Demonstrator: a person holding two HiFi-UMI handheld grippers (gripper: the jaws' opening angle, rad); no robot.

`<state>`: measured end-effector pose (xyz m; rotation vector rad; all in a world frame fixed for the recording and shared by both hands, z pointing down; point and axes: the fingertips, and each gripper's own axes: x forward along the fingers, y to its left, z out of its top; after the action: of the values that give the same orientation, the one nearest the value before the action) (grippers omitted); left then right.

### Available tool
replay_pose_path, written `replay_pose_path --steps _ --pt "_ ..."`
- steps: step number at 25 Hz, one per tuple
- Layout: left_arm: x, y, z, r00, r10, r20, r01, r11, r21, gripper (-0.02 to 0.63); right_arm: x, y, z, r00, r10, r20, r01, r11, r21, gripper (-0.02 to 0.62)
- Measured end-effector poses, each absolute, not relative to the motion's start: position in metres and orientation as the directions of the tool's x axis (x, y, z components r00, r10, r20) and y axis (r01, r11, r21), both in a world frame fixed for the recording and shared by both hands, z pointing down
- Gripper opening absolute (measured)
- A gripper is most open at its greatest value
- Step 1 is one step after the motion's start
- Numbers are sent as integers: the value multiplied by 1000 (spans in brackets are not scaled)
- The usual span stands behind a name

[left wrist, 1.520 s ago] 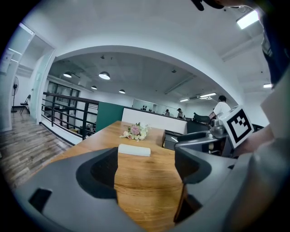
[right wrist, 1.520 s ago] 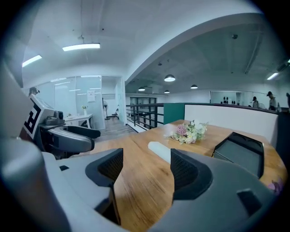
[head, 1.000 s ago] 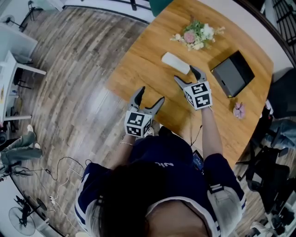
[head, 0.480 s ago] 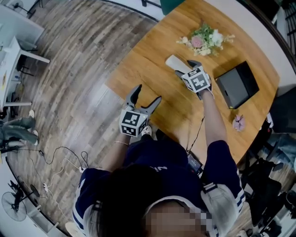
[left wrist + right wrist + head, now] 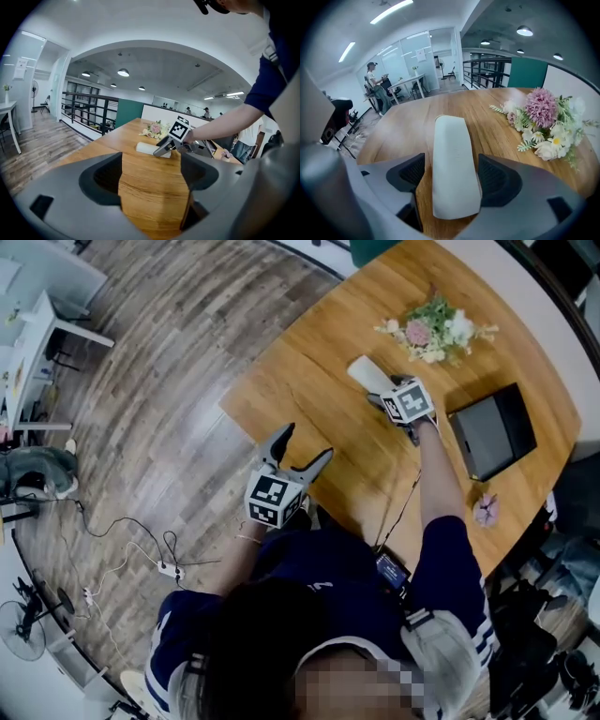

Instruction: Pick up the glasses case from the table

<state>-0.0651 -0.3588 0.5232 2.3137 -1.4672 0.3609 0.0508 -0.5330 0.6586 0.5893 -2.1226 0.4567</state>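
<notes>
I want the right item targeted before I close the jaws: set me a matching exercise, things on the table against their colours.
Things:
1. glasses case
2. flowers
3. flat box
4. small crumpled thing

Colours:
A. black
B. pale pink all over
C. white
D. pink, white and green

Pairs: 1-C, 2-D, 3-A, 4-B

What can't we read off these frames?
- Head view: case near end, hidden under right claw; its jaws have just been opening, case between them.
- Left gripper view: case's right end, behind that claw.
- Head view: pink thing, too small to identify.
</notes>
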Motion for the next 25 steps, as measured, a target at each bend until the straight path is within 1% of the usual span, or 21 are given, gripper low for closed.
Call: replay_pose_path --steps 2,4,8,11,13,15,19,25 --pt "-62 -356 526 430 -801 416 -903 -390 181 391 52 -535 665 -502 -249 828 -558 825 -90 364" --pt "-63 -356 529 424 -803 420 -906 -380 188 391 53 -537 666 -495 -268 827 -556 829 -64 336" --pt "-65 -359 531 415 -805 424 -910 -368 192 390 51 -539 665 -504 -291 813 -556 830 -47 331" --pt "-62 -360 528 419 -806 418 -908 -372 193 388 51 -540 663 -490 -293 821 -561 827 -39 315" --pt "-65 -359 523 408 -815 412 -913 -368 176 375 49 -539 664 -483 -293 825 -561 827 -35 310" --pt "-68 -359 519 393 -826 404 -920 -359 161 354 49 -538 664 -475 -293 830 -566 824 -34 307" --pt "-74 -356 518 381 -833 401 -924 -349 154 353 51 -531 663 -470 -310 826 -584 811 -28 302" --pt "-80 -352 518 375 -838 395 -927 -340 159 353 42 -532 647 -499 -376 781 -569 822 32 299"
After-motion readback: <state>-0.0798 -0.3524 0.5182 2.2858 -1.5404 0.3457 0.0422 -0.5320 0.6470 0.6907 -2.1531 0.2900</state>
